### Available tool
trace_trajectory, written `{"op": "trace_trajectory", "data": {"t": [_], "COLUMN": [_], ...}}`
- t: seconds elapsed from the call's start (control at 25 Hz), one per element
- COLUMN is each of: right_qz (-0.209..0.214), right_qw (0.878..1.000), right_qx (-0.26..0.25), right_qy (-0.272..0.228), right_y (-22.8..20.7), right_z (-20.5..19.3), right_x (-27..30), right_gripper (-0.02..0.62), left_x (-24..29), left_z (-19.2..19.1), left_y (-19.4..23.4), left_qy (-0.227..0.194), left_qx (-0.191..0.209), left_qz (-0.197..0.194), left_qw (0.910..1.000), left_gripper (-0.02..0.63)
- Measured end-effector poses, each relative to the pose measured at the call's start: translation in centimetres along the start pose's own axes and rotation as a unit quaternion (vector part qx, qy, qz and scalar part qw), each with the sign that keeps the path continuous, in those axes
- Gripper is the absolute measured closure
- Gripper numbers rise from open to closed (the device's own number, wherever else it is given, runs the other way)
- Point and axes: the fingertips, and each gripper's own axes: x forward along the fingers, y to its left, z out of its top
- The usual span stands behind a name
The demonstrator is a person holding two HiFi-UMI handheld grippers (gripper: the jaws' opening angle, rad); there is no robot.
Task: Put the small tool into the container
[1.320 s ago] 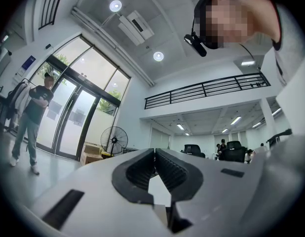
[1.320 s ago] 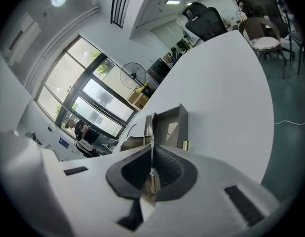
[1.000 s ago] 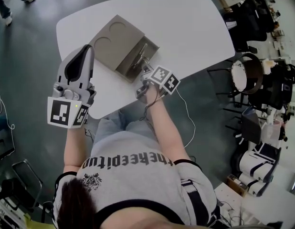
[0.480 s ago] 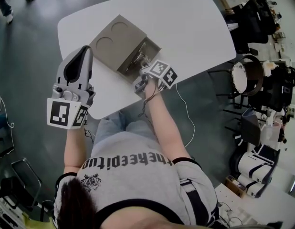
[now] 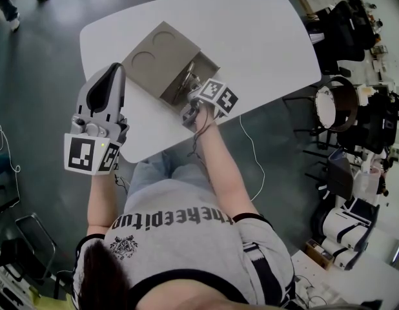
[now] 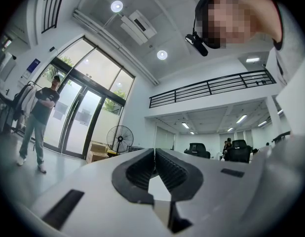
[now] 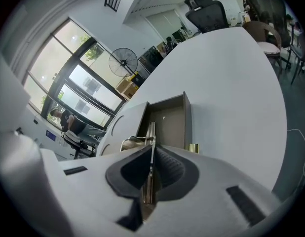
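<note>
My right gripper (image 7: 151,157) is at the near end of the container (image 5: 148,57) on the desk (image 5: 251,37). Its jaws are narrow and just starting to open, with the tool (image 7: 151,132) between the pads. The tool is a thin brass-coloured piece standing on edge. Its far end pokes out past my fingertips, over the open compartment and just beside its left wall. My left gripper (image 6: 154,167) is off to the side, well apart from the container, with its jaws together and nothing in them.

I think the release is the risky part. The tool sits close to the left wall rather than mid-compartment, so as the pads let go it could tip, catch on that rim and end up propped half in, half out. It could also slide off onto the flat lid part. Because it is thin and on edge, it may cling to one pad and come back out with me if I pull away too early. I cannot tell how high above the compartment floor it is, so a drop might make it bounce. Nothing steadies the container, so a bump from my gripper could shift it.
</note>
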Motion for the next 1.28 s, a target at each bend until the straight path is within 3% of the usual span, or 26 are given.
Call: {"op": "trace_trajectory", "data": {"t": [0.4,0.64,0.92,1.12,1.28], "right_qz": [-0.020,-0.011,0.016,0.053,0.071], "right_qw": [0.996,0.997,0.994,0.990,0.979], "right_qx": [-0.085,-0.079,-0.100,-0.126,-0.181], "right_qy": [-0.014,-0.023,-0.028,-0.036,-0.057], "right_y": [-0.4,-0.9,-0.8,-0.1,0.8], "right_z": [0.8,0.9,0.8,1.3,1.9], "right_x": [-0.8,-1.4,-3.1,-4.8,-6.7], "right_gripper": [0.494,0.494,0.591,0.592,0.592], "left_x": [0.3,0.6,0.8,0.9,0.6], "left_z": [-0.3,-0.1,0.5,0.9,1.4], "left_y": [-0.5,-0.7,-2.2,-4.3,-5.9], "left_qy": [0.002,-0.002,-0.006,-0.012,-0.017], "left_qx": [-0.001,0.000,0.005,0.009,0.014], "left_qz": [-0.002,-0.004,-0.006,-0.008,-0.006], "left_qw": [1.0000,1.0000,1.0000,0.9999,0.9997], "left_gripper": [0.594,0.594,0.594,0.594,0.594]}}
